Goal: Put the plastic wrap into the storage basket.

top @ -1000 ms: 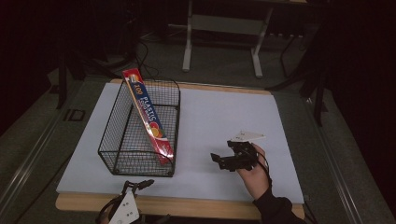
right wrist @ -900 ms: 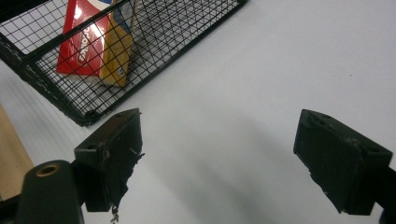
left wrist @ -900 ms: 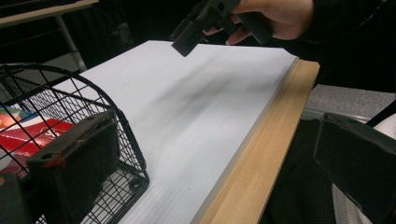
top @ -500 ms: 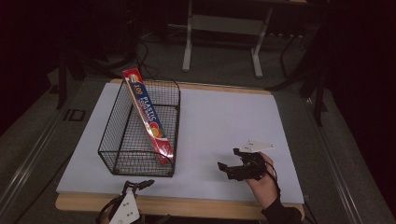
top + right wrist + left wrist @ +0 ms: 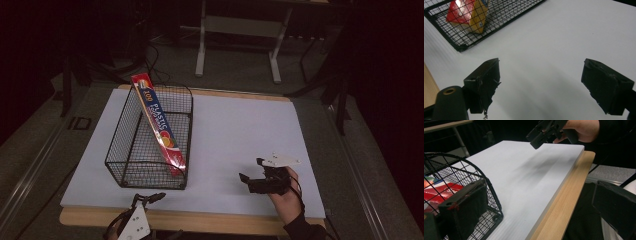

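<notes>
**Box propped in the basket, both grippers empty at the near edge**

Dark surroundings close in on a white rectangular board laid over a light wooden tabletop, with metal stand legs on the floor beyond it. On the board's left half stands a black wire-mesh basket. Inside it a long red, blue and yellow cardboard box of plastic wrap leans tilted, its lower end resting in the basket's near right corner and its upper end poking above the far rim.

At the board's near right, well apart from the basket, the right gripper hangs just above the bare white surface in a person's hand, jaws spread wide with nothing between them. The left gripper sits at the wooden near edge, just in front of the basket's near wall; its jaws also stand wide apart and empty in the left gripper view.
</notes>
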The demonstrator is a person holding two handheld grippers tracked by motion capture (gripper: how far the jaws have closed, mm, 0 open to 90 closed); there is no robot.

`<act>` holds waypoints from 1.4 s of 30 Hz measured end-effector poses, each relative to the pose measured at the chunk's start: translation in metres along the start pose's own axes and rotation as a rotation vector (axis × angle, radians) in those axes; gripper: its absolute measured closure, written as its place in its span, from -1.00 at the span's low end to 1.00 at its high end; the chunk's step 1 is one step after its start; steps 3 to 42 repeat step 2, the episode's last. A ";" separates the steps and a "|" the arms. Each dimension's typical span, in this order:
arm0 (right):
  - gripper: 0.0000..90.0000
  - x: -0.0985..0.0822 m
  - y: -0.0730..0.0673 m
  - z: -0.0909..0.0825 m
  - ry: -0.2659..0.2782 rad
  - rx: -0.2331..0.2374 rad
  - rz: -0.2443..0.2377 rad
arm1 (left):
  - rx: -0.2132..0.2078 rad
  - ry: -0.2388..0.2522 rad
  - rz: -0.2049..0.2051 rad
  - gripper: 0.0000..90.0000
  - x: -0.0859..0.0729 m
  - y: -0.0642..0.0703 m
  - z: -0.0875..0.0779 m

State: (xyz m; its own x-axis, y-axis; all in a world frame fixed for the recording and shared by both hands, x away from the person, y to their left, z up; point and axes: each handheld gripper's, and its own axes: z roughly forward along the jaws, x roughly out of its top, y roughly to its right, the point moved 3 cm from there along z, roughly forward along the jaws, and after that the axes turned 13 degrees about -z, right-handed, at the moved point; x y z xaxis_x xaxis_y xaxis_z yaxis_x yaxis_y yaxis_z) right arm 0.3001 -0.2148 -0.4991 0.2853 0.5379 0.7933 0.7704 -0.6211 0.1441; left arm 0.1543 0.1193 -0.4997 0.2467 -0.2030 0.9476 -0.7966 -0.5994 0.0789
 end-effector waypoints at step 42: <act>-0.67 -0.001 0.000 0.000 0.002 0.001 -0.001 | 0.000 0.001 -0.001 -0.98 0.000 0.000 0.000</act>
